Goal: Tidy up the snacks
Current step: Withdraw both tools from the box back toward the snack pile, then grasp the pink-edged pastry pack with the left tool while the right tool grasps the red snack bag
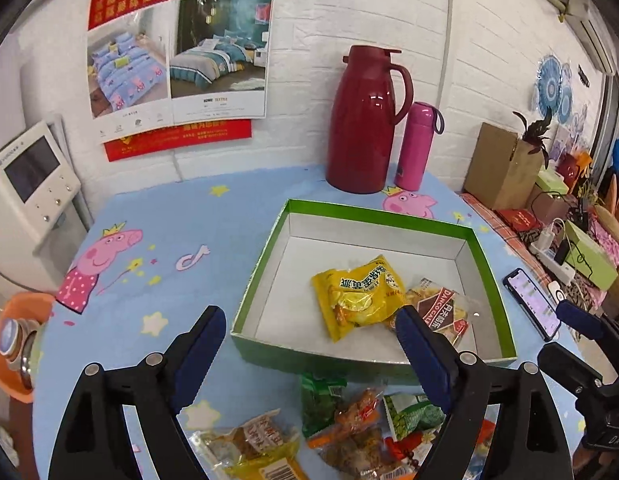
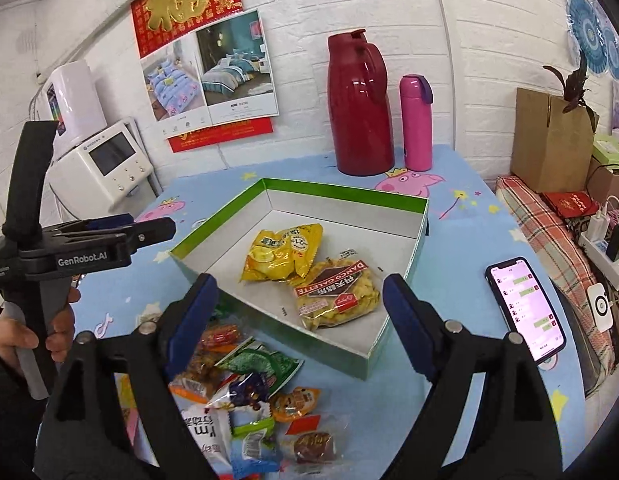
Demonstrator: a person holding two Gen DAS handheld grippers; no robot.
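Observation:
A green box with a white inside [image 1: 489,264] lies open on the blue cartoon tablecloth. Inside it lie a yellow snack packet [image 1: 357,296] and a clear packet of galette biscuits [image 1: 443,312], touching each other. A pile of several loose snack packets [image 1: 349,420] sits on the cloth in front of the box. My left gripper [image 1: 309,320] hovers open over the box's near left edge, holding nothing. My right gripper [image 2: 300,286] is open and holds nothing, above the box's near corner [image 2: 365,356] and the snack pile [image 2: 249,392]. The yellow packet [image 2: 281,254] and biscuits [image 2: 337,292] lie just beyond it.
A dark red thermos jug [image 1: 365,120] and a pink bottle [image 1: 417,146] stand behind the box by the wall. A lit phone [image 2: 525,308] lies right of the box near the table edge. A white appliance [image 1: 33,184] stands at left, a cardboard box [image 2: 549,140] at right.

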